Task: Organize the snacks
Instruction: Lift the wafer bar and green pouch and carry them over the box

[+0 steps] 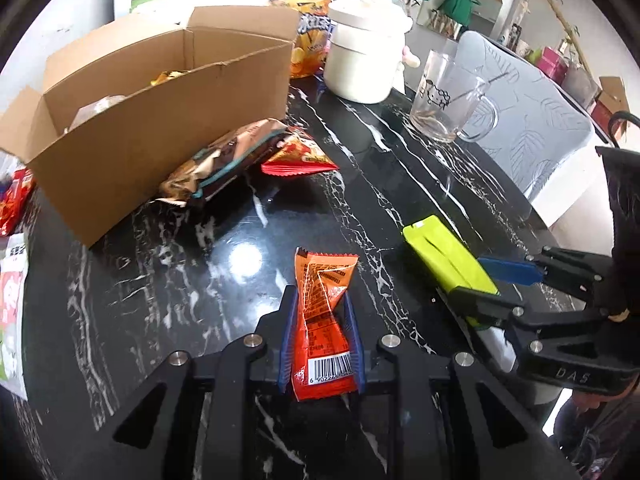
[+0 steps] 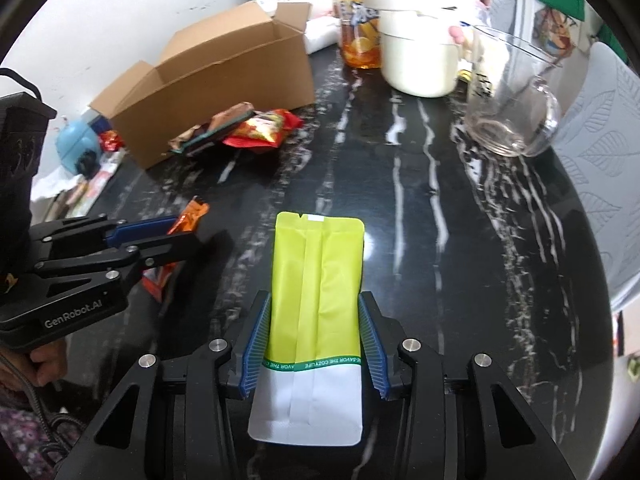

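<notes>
My left fingers pinch the orange packet, my right gripper clamps the green pouch; both aim toward the box, I reckon.

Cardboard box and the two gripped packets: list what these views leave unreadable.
- Cardboard box contents: left wrist view, near wall hides most; right wrist view shows none.
- Orange packet front: left wrist view, only its printed back shows, between the left gripper fingers.
- Yellow-green pouch front: right wrist view, faces down in the right gripper.
</notes>
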The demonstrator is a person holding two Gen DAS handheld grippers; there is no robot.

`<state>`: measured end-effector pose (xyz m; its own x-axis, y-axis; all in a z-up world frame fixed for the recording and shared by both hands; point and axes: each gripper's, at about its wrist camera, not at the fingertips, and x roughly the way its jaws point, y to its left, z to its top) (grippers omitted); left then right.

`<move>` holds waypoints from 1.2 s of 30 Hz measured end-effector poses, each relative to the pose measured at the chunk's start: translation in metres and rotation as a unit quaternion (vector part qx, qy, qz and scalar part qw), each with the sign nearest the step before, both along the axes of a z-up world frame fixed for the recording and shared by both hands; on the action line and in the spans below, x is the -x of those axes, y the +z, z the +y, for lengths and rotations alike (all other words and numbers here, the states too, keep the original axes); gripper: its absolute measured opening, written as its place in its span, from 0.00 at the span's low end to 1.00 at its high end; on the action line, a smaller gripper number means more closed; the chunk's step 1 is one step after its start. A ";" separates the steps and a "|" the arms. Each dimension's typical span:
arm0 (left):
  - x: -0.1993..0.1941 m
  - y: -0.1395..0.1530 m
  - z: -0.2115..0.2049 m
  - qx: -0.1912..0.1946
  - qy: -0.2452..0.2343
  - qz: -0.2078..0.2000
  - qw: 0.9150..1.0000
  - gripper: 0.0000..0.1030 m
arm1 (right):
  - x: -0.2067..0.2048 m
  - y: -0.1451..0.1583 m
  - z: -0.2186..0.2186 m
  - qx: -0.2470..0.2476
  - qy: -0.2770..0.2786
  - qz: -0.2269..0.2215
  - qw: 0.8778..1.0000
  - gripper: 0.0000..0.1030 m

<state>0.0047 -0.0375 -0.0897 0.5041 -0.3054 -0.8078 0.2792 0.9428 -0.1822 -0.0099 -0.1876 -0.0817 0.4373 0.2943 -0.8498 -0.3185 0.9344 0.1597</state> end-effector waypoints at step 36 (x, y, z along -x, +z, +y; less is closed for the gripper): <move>-0.013 0.155 0.086 0.017 0.102 -0.203 0.974 0.22 | -0.062 0.144 0.084 -0.081 0.143 -0.174 0.971 0.41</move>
<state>0.0177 0.0487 0.0649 0.8322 -0.1888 -0.5214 0.1430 0.9815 -0.1273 0.0520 -0.1031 0.0625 0.5696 0.5645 -0.5975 -0.6230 0.7706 0.1342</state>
